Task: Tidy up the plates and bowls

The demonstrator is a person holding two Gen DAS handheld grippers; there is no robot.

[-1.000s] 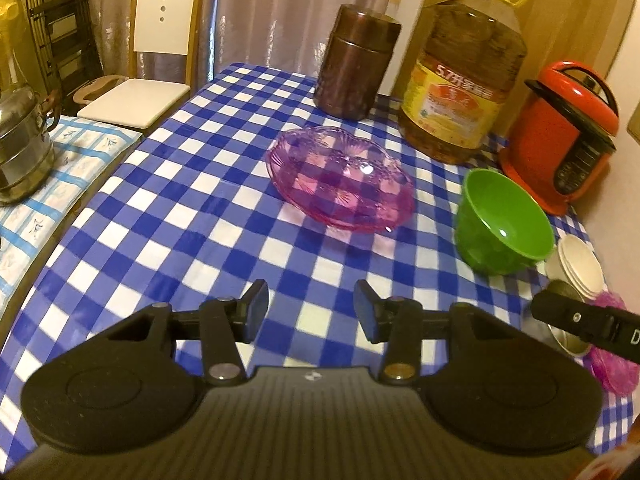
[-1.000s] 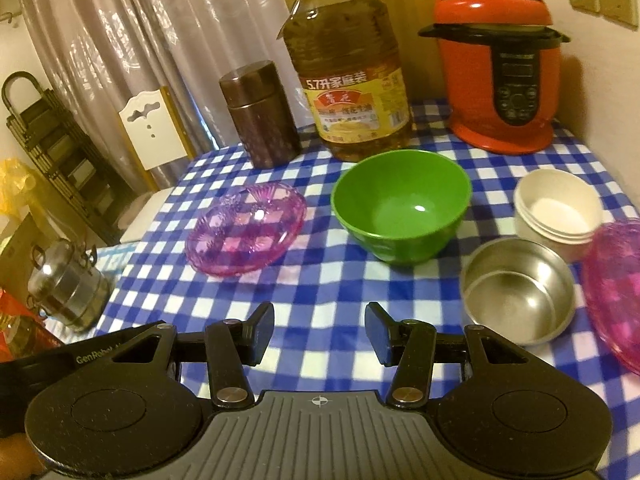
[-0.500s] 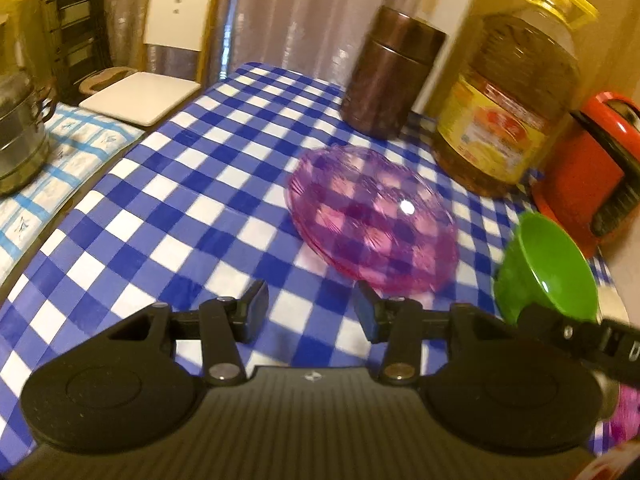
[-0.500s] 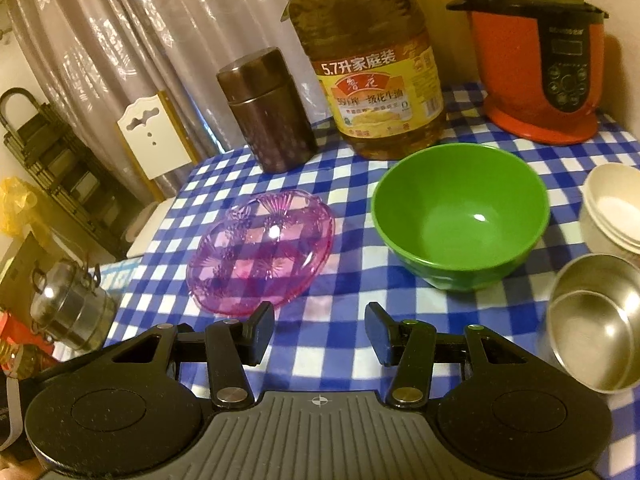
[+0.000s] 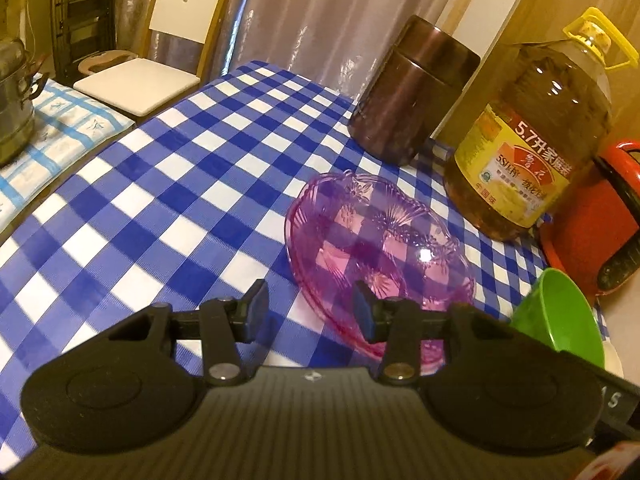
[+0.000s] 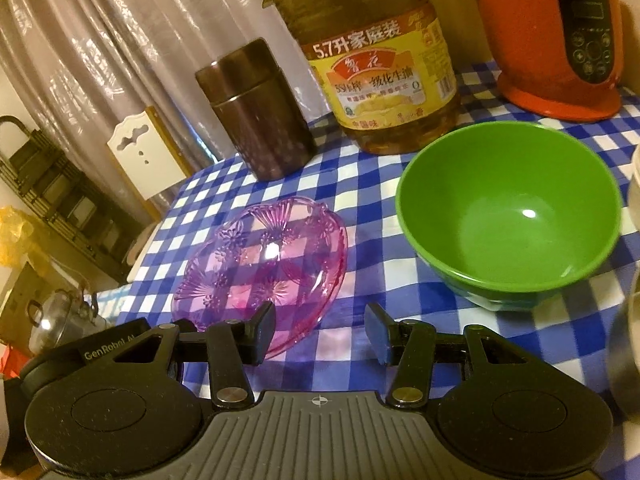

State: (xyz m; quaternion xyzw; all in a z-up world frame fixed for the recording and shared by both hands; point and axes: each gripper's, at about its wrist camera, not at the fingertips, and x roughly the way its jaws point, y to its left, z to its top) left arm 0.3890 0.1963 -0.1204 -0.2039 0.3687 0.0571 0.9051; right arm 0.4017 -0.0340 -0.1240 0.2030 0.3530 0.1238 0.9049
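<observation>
Two handheld grippers hover low over a table dressed in a blue-and-white checked tablecloth point(image 5: 168, 184), each with its fingers spread apart and nothing between them. The left gripper point(image 5: 310, 310) sits at the near rim of a pink transparent plate point(image 5: 380, 248) — its right fingertip overlaps the plate's edge in the left wrist view, though whether it touches cannot be told. The right gripper point(image 6: 320, 328) hangs just short of the same plate point(image 6: 264, 264), its left fingertip in front of the near rim.

The plate is shallow, clear and tinted magenta, moulded with flower and fan patterns and a scalloped edge; the checks of the cloth show through it, and a lamp's glint sits near its middle. It lies on the cloth, apparently flat.

Just beside it, toward the right gripper's side, stands a green bowl point(image 6: 508, 216) — upright, empty, glossy inside, with a small highlight at the bottom. At the right margin of the right wrist view a metal bowl point(image 6: 628, 344) and a pale dish point(image 6: 635, 188) are only partly visible.

Farther back stand a brown cylindrical canister point(image 6: 256, 112), a large cooking oil jug point(image 6: 376, 60) with a yellow label, and an orange-red pressure cooker point(image 6: 556, 36). Beyond the table edge are a white-backed chair point(image 5: 172, 28), sheer curtains point(image 5: 320, 12) and a steel stacked pot point(image 5: 12, 100).
</observation>
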